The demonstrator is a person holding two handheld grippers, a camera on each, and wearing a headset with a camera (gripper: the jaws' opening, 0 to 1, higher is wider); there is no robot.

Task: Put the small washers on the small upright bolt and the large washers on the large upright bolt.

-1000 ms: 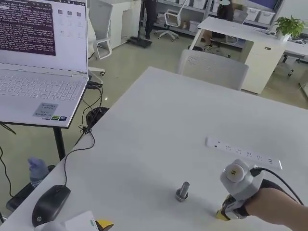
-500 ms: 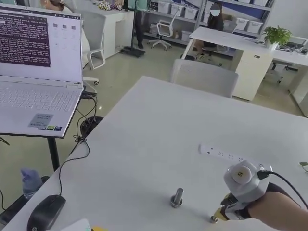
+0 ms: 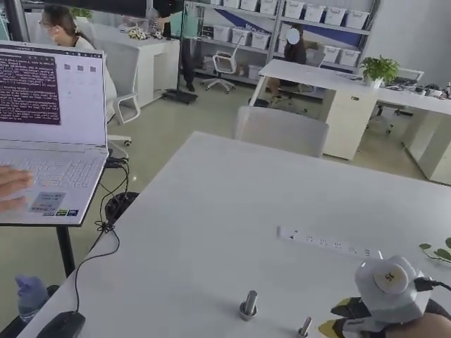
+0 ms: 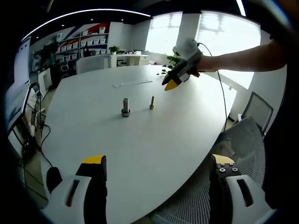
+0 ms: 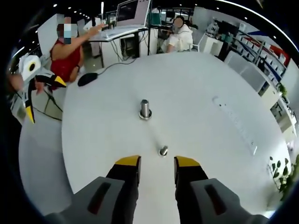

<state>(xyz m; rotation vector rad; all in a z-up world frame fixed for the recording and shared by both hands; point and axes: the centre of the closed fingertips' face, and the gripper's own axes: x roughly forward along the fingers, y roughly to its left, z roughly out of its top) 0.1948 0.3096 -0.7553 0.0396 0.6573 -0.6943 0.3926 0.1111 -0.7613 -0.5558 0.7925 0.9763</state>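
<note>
The left gripper (image 4: 157, 173) is held off the edge of the worktop (image 4: 154, 140). Its fingers (image 4: 95, 173) are wide apart with nothing between them.

The right gripper (image 5: 157, 169) hangs over the worktop. Its fingers are set a narrow gap apart, and the gap is empty. Just ahead of its fingertips, the small bolt (image 5: 163, 150) stands upright on the white surface. The large bolt (image 5: 145, 109) stands upright further on, apart from the small one, with a wider collar at its foot.

In the head view, both bolts are close to the near edge, the large bolt (image 3: 248, 305) to the left of the small bolt (image 3: 305, 327). The right gripper (image 3: 338, 318) is just to the right of the small one, not touching it.

Beyond the bolts, a white power strip (image 3: 324, 243) lies flat on the worktop, well apart from them. A dark mouse (image 3: 62, 325) sits at the near left corner. A cable (image 3: 99, 243) runs from it up toward an open laptop (image 3: 49, 141) on a separate stand, and a hand (image 3: 10, 186) rests on the laptop's keyboard. A grey chair (image 3: 280, 130) stands at the far edge of the worktop, and green leaves (image 3: 440, 252) reach in at the right.
</note>
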